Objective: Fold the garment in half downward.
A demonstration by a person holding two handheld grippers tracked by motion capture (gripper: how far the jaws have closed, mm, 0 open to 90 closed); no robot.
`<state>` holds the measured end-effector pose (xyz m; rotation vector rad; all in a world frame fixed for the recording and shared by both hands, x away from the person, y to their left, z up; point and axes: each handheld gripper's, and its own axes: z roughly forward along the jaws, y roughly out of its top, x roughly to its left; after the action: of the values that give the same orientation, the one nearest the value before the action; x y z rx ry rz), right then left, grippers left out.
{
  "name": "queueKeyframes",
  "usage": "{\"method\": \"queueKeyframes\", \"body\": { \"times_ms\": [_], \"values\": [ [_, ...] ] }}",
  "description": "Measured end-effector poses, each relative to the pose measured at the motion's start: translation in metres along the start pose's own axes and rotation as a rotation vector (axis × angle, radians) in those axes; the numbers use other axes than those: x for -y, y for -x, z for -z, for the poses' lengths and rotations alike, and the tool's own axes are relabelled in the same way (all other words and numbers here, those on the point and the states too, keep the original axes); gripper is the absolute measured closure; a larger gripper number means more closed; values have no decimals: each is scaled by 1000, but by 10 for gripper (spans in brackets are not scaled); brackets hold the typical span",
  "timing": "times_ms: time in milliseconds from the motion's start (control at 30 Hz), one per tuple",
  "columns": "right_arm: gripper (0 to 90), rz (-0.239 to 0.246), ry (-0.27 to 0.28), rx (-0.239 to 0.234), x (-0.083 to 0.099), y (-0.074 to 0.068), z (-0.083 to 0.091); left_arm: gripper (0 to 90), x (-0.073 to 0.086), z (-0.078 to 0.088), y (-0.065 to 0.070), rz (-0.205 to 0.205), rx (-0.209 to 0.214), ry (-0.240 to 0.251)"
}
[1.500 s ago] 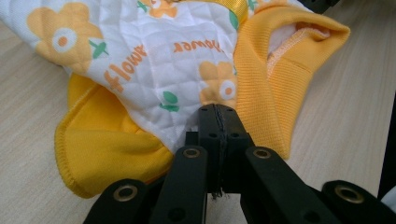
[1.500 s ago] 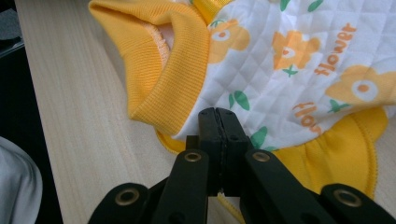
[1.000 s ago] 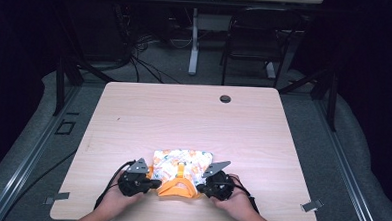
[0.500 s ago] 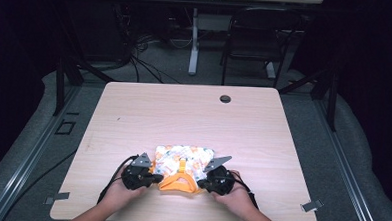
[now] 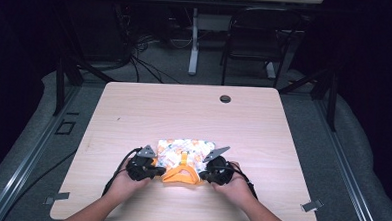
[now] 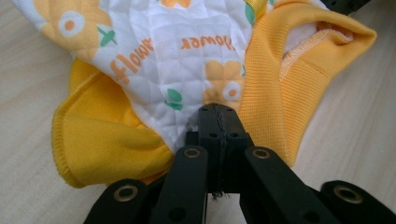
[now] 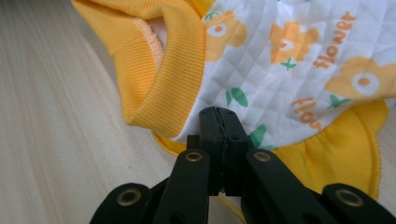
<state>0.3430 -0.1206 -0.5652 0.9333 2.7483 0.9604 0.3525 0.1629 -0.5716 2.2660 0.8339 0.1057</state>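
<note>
Fabric: quilted white garment with orange flowers, green leaves and yellow ribbed trim, lying on the near middle of the wooden table.
Print: you can read "flower" in orange, repeated across the cloth.
Left gripper: your left hand holds it low, pointing inward at the garment's left edge; jaws pressed together, pinching the cloth.
Collar: yellow ribbed neck sits between your grippers.
Right gripper: mirrored pose in your right hand, jaws pinching the cloth's right edge.
</note>
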Motion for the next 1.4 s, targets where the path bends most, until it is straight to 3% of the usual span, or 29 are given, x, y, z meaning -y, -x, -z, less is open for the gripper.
{"method": "queueKeyframes", "body": {
  "times_ms": [267,433,567,833,1067,1400],
  "values": [
    [900,-11,-2,2,-8,15,-3,899,-11,-7,-11,8,-19,5],
    [900,-27,7,25,-14,27,-7,899,-17,-12,-20,46,-23,20],
    [900,-50,17,23,-17,35,-9,899,-23,-15,-25,51,-37,11],
    [900,-76,23,52,-25,47,-13,899,-25,-18,-32,101,-22,38],
    [900,-69,16,85,-31,52,-15,899,-30,-21,-35,98,-43,28],
    [900,-113,47,73,-30,60,-16,899,-34,-22,-38,102,-52,23]
  ]
}}
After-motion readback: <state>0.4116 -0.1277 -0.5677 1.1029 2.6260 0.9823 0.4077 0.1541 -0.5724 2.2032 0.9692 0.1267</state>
